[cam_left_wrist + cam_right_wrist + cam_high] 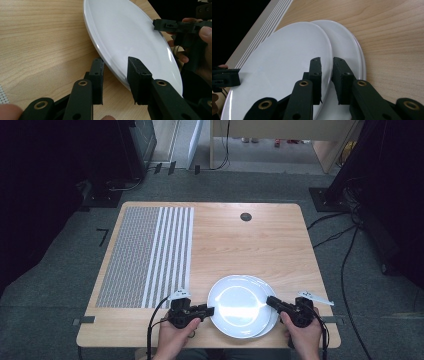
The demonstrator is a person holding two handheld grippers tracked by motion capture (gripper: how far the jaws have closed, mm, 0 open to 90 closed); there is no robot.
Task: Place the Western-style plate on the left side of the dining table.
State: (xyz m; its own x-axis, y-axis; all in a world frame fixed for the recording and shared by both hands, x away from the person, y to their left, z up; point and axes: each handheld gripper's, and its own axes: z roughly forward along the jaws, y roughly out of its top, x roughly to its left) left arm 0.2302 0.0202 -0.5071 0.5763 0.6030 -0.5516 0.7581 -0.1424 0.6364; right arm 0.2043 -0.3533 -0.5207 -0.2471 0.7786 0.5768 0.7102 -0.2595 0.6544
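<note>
Near the table's [260, 245] front edge, two stacked white plates are sitting, the top plate [235, 305] shifted left over the lower plate [272, 320]. The left gripper [209, 310] is straddling the top plate's left rim with jaws spread. The right gripper [270, 301] is pinching its right rim. Farther back, a striped placemat [150, 255] is covering the table's left side.

Black tongs [115, 75], brass-ringed screw holes, black cable; 2 bare hands [176, 336].

plates [240, 306]: white | mat [147, 255]: grey-and-white striped | table [260, 245]: light wood grain | claws: black
</note>
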